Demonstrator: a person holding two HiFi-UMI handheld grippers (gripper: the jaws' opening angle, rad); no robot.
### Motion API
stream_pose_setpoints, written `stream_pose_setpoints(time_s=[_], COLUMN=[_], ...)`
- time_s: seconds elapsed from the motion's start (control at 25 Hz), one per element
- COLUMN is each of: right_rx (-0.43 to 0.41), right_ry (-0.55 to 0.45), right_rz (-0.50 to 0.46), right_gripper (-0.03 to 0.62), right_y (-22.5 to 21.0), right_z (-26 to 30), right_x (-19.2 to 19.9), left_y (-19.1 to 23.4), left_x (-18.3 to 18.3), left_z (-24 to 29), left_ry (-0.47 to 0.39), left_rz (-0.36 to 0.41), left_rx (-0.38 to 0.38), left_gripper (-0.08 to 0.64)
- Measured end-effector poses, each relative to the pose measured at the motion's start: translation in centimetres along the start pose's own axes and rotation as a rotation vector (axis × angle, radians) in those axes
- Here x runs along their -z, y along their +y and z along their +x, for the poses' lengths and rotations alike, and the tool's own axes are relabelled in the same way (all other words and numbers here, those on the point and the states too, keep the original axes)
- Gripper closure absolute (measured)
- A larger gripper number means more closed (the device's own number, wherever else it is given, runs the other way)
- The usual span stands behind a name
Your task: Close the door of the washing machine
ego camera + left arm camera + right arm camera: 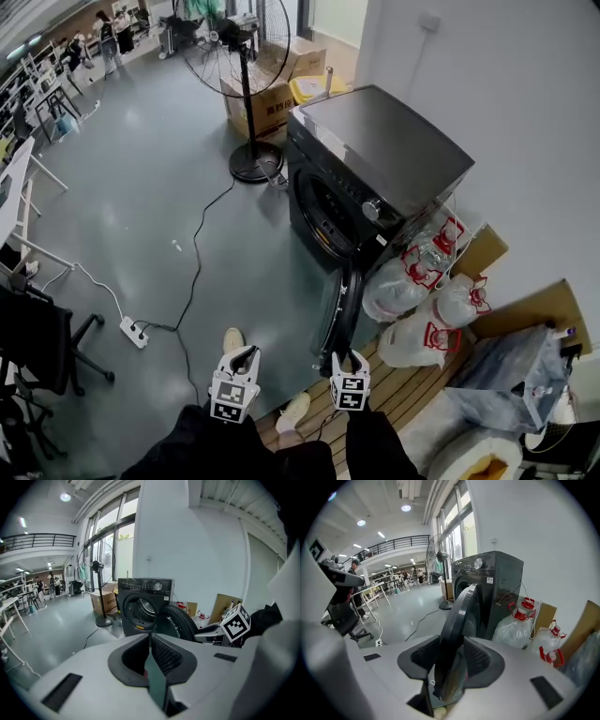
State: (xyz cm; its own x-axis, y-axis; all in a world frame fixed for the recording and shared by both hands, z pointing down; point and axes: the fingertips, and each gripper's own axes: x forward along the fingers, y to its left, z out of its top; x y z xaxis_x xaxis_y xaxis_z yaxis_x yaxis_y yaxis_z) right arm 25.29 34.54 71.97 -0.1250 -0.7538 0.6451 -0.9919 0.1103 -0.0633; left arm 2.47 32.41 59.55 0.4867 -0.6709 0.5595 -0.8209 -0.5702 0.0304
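**Black washing machine [384,150] found open**

It is set against the white wall [525,103], its round door [336,309] swung wide. The door's rim is straddled by the parted jaws of the right gripper [350,356], not pinched. The left gripper [241,353] is seen clenched, empty.

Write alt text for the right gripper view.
The open washing machine door stands edge-on between the right gripper's parted jaws, with the dark washing machine behind it. Tied plastic bags sit to its right.
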Motion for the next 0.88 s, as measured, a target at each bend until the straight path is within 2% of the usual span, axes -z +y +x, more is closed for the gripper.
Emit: stream_pose_setpoints(time_s=[0.44, 0.88], right_rx=[-0.016, -0.013], right_ry=[0.005, 0.018], right_rz=[0.043, 0.022], right_gripper=[0.405, 0.407], right_y=[5.7, 11.0], right_z=[3.1, 6.5], right_x=[-1.9, -4.3], left_y=[5.9, 12.0], left_x=[1.0, 1.6], left_z=[0.6, 2.7], left_ry=[0.013, 0.025], left_rz=[-0.047, -0.073], left_rx=[-0.017, 0.004], left_gripper=[0.525, 0.525])
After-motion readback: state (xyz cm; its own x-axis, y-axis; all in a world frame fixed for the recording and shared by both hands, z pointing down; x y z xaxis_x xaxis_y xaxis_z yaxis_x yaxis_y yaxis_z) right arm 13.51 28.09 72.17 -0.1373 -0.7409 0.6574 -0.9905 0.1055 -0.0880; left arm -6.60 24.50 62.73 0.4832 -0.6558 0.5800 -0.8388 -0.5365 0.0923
